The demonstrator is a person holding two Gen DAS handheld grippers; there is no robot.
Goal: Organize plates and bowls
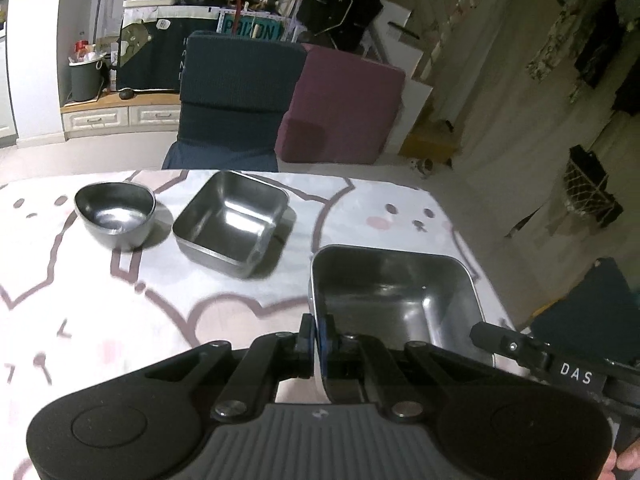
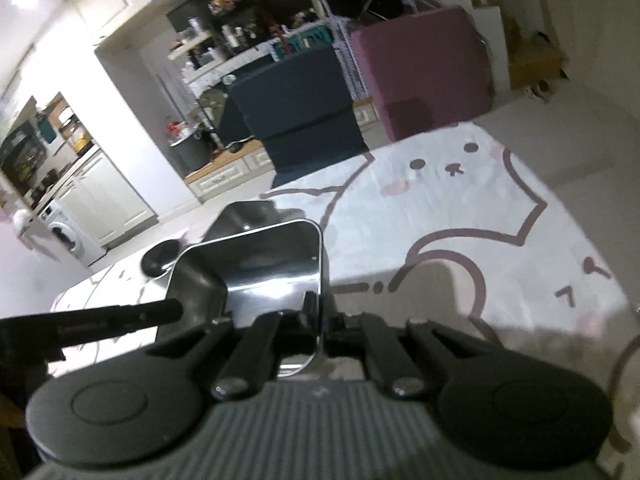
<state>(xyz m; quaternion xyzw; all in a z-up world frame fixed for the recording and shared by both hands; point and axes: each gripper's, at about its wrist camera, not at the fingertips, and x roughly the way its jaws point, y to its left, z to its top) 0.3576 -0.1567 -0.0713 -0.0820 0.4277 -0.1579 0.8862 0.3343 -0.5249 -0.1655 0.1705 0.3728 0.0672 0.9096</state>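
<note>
A large square steel bowl (image 1: 396, 300) sits at the table's right edge. My left gripper (image 1: 318, 336) is shut on its near-left rim. My right gripper (image 2: 320, 316) is shut on the same bowl's (image 2: 256, 264) right rim; the bowl looks lifted and tilted in the right wrist view. A smaller square steel bowl (image 1: 234, 222) stands on the table beyond it, also in the right wrist view (image 2: 244, 216). A round steel bowl (image 1: 114, 212) stands at the far left, seen small in the right wrist view (image 2: 160, 262).
The table wears a white cloth with pink cat drawings (image 1: 120, 300). A dark blue chair (image 1: 236, 92) and a maroon chair (image 1: 344, 108) stand behind the far edge. The table edge runs close on the right (image 1: 488, 280).
</note>
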